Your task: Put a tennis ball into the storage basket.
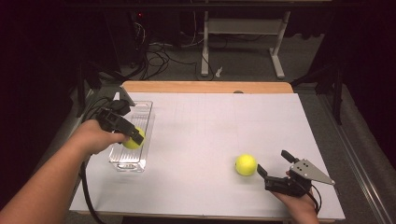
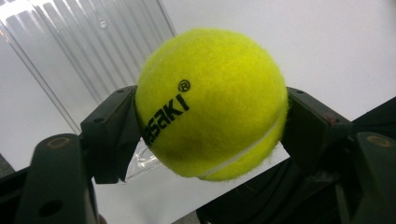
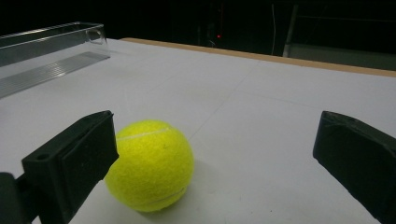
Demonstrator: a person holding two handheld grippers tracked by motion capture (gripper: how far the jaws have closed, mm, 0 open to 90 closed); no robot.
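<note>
Your left claw [image 2: 210,126] clamps ball 1 [image 2: 211,103] over the tray [image 1: 140,108], likely for dropping; your right claw [image 3: 219,154] gapes, ball 2 [image 3: 150,164] by its left jaw.

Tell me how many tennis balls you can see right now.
2. One tennis ball is clamped in the left gripper over the clear tray; the other ball sits on the table near the right gripper.

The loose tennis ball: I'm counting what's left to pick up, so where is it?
In the high view, the loose tennis ball lies on the white table, right of centre, just ahead of the open right gripper.
</note>
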